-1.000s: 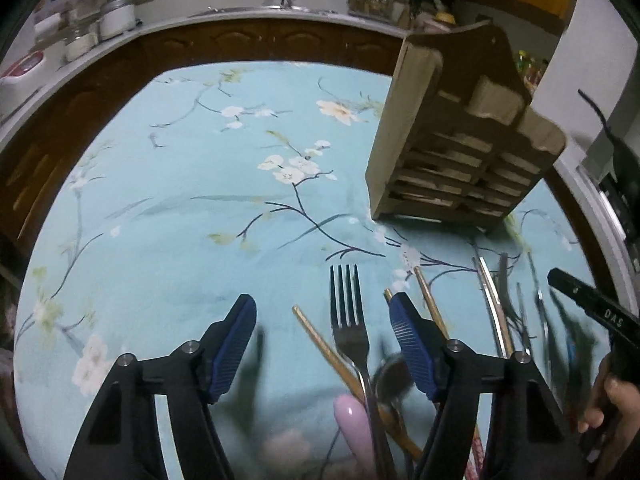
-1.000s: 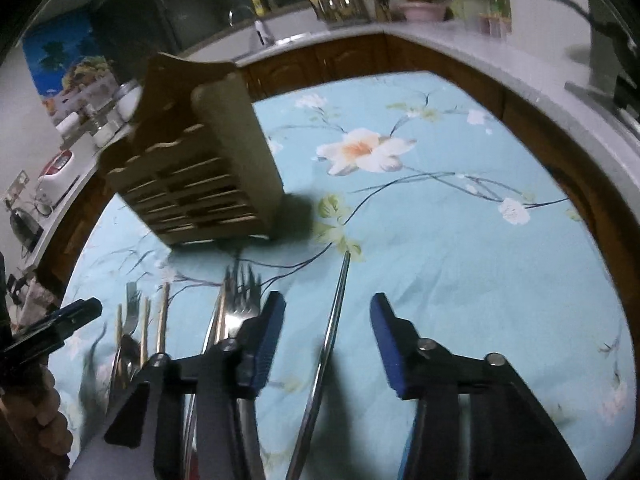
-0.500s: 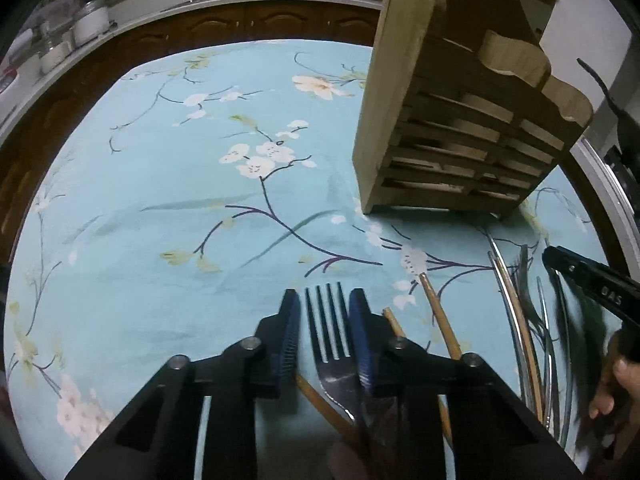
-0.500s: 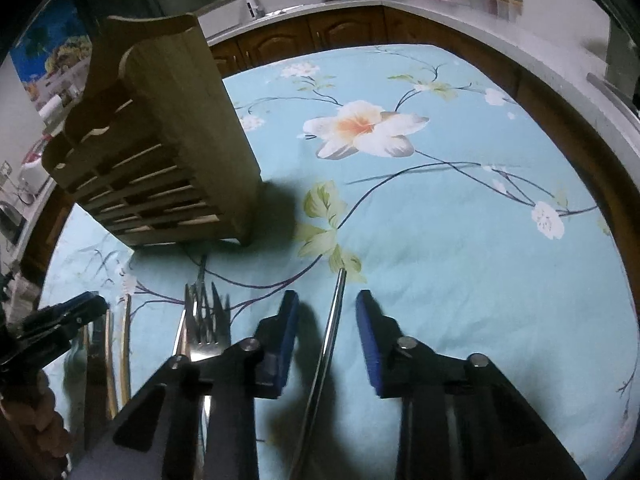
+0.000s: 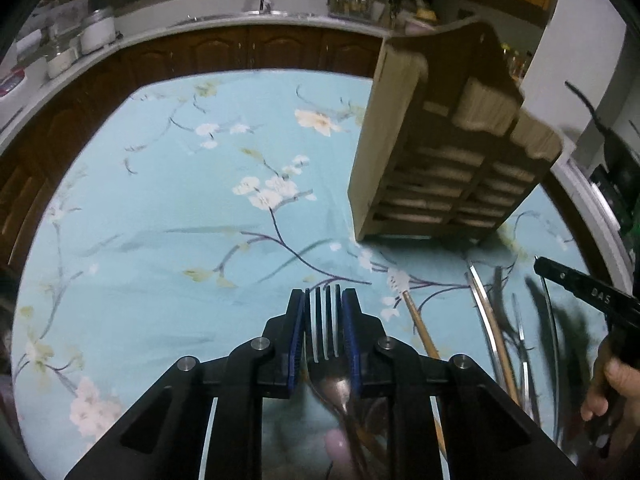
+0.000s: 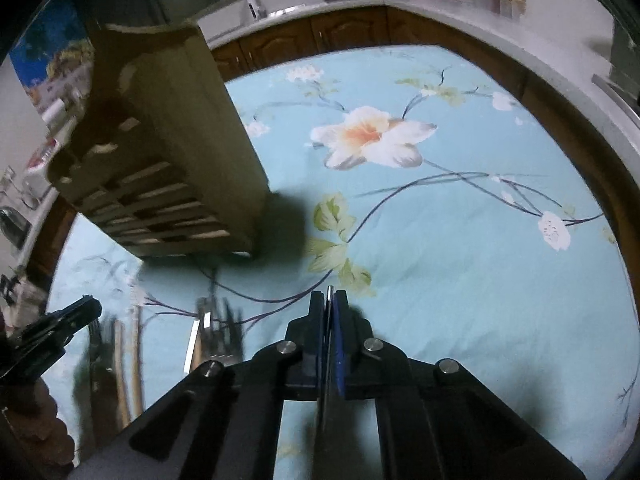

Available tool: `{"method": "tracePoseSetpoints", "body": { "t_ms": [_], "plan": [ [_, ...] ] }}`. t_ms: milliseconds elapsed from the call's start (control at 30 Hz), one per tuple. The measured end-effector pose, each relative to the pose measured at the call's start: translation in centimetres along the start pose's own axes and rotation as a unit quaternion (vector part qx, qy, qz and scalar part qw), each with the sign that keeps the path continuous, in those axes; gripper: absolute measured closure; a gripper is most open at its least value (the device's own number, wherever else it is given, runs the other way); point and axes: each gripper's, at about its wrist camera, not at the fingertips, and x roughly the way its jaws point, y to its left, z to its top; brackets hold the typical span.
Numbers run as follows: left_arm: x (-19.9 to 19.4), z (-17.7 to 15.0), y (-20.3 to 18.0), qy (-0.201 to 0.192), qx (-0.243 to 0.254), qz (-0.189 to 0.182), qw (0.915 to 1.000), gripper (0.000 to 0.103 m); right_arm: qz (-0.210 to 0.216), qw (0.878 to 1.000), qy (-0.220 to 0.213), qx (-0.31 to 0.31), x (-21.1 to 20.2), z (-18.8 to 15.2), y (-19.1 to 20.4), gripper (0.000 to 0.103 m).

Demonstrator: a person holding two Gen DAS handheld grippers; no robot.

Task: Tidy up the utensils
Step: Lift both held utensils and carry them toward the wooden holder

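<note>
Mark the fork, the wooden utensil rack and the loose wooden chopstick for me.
fork point(image 5: 325, 322), left wrist view, on its tines.
wooden utensil rack point(image 5: 374, 152), left wrist view, on its plain side panel.
wooden chopstick point(image 5: 420, 328), left wrist view, on its shaft right of the gripper.

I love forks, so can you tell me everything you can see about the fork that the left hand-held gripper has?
The fork looks like shiny silver metal, with four straight tines pointing away from the camera toward the wooden utensil holder. The left hand-held gripper is closing its blue pads on both sides of the tines, whose tips barely poke past the pads. Its neck and dark, blurry handle run back under the gripper, above the blue flowered tablecloth. Its far end is hidden.
</note>
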Motion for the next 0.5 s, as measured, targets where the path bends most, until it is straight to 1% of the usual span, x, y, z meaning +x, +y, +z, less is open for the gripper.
{"method": "tracePoseSetpoints", "body": {
  "t_ms": [167, 500],
  "plan": [
    [-4.0, -0.8, 0.3, -0.029, -0.011, -0.005, 0.9995, 0.087, 0.026, 0.999, -0.035, 0.0, -3.7, 0.0, 0.5, 0.099],
    [-12.1, -2.8, 1.2, -0.074, -0.031, -0.02, 0.9966, 0.088, 0.057, 0.995, -0.079, -0.013, -9.1, -0.1, 1.9, 0.099]
  ]
}}
